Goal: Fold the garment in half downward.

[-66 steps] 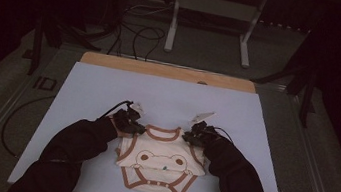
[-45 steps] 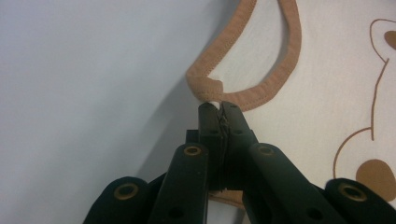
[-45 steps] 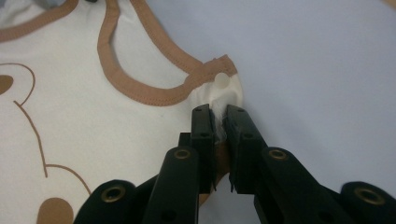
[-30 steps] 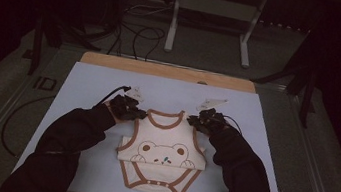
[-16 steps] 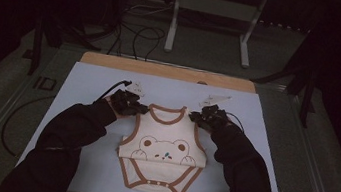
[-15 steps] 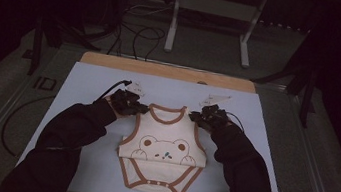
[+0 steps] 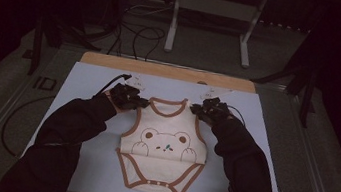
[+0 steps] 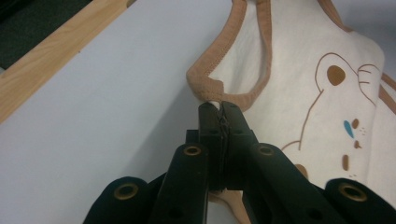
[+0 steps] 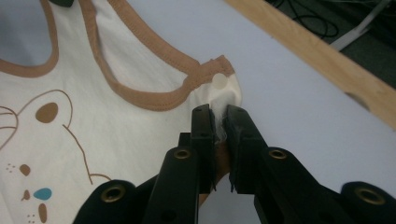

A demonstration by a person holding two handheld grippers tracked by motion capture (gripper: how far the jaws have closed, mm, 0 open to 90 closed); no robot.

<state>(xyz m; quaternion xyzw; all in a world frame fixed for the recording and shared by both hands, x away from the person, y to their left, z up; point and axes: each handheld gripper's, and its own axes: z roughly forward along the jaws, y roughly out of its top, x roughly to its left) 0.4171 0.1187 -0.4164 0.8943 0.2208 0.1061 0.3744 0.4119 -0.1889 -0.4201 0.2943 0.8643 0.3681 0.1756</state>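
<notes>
Cream baby bodysuit (image 7: 164, 143) with brown trim and a bear print lies flat mid-tabletop (image 7: 90, 77), neck toward the far wooden edge, snap crotch toward the near edge. Soft knit, stitched binding. Left gripper (image 8: 219, 109) and right gripper (image 9: 219, 114) each pinch a shoulder strap.

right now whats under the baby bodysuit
The bodysuit lies on a pale blue sheet over the wooden table. Whatever sits directly beneath the fabric is covered and cannot be seen.

Bodysuit (image 7: 164, 145) straps hidden inside tongs
</notes>
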